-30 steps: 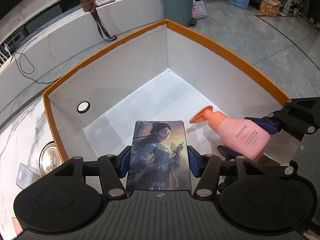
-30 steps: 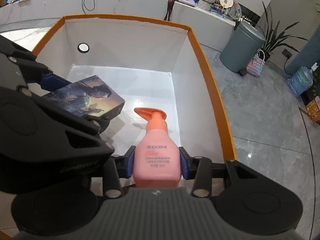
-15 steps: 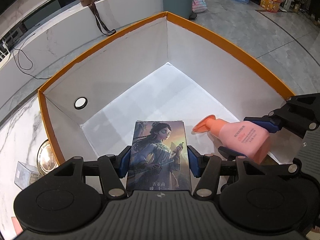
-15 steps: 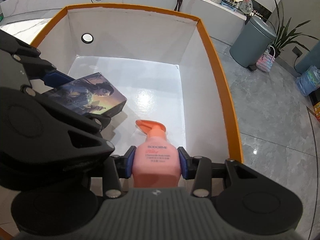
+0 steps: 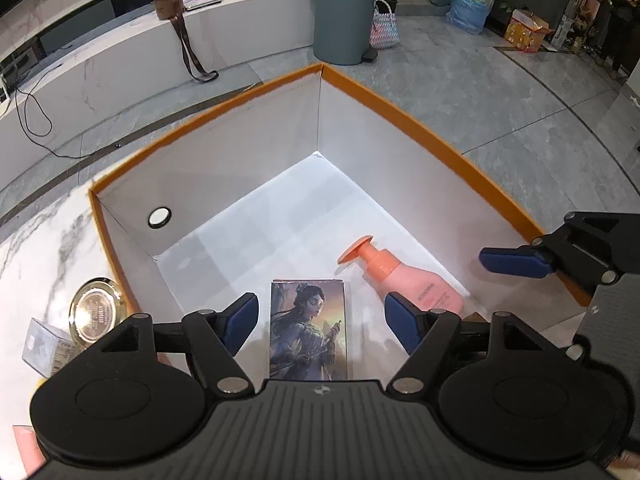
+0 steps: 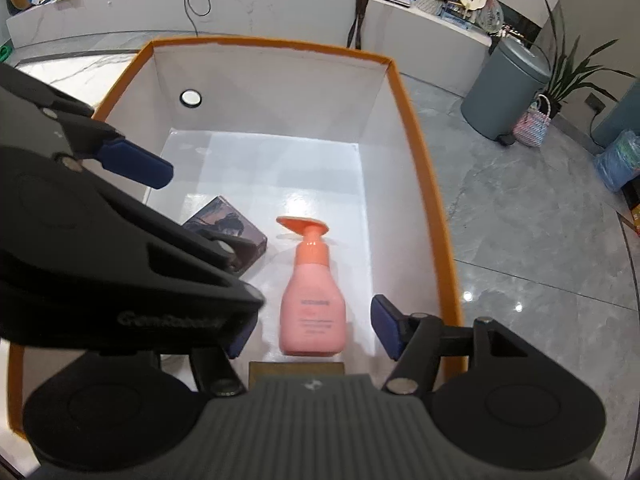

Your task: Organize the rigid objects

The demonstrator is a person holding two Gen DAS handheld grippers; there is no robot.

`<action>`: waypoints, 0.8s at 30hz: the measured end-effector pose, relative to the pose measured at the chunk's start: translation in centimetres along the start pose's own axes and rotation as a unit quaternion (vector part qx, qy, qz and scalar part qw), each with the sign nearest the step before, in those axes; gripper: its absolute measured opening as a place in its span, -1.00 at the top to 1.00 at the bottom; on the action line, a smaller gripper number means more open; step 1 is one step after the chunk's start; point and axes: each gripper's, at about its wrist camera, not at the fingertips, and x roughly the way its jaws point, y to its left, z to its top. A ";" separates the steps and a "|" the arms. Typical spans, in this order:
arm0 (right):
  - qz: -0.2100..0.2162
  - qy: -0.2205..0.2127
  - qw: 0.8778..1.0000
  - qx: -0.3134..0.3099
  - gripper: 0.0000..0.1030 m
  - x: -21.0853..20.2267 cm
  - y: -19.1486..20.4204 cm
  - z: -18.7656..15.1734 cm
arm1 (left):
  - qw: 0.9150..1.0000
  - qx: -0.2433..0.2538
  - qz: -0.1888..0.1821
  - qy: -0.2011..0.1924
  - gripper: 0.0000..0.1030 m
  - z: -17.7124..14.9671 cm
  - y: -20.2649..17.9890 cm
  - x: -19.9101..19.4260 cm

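Observation:
A flat box with a painted woman on it (image 5: 308,328) lies on the white floor of the orange-rimmed box (image 5: 420,118). It also shows in the right wrist view (image 6: 228,224). A pink pump bottle (image 5: 404,276) lies beside it on its right, pump pointing away, also in the right wrist view (image 6: 312,300). My left gripper (image 5: 320,320) is open above the picture box, not touching it. My right gripper (image 6: 312,332) is open above the bottle, apart from it.
The box's rim also shows in the right wrist view (image 6: 424,168). A round hole (image 5: 159,217) is in its left wall. A gold round tin (image 5: 96,312) and a clear small case (image 5: 44,346) sit on the marble table left of the box. A grey bin (image 5: 344,16) stands on the floor beyond.
Both grippers opened and let go: the picture box and the pink bottle now lie on the box floor. Both grippers have lifted up and back.

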 end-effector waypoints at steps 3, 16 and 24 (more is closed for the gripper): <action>-0.011 -0.004 1.000 0.005 -0.21 -1.0 -0.2 -0.1 | 1.000 0.001 0.000 -0.009 -0.64 -0.1 0.3 -1.1; -0.052 -0.037 0.998 -0.012 -0.27 -7.8 1.6 1.0 | 0.997 -0.013 -0.009 -0.071 -0.64 -0.4 2.6 -8.2; -0.062 -0.065 0.995 -0.038 -0.34 -11.9 5.3 1.3 | 0.994 -0.032 0.008 -0.106 -0.64 -2.3 7.3 -12.2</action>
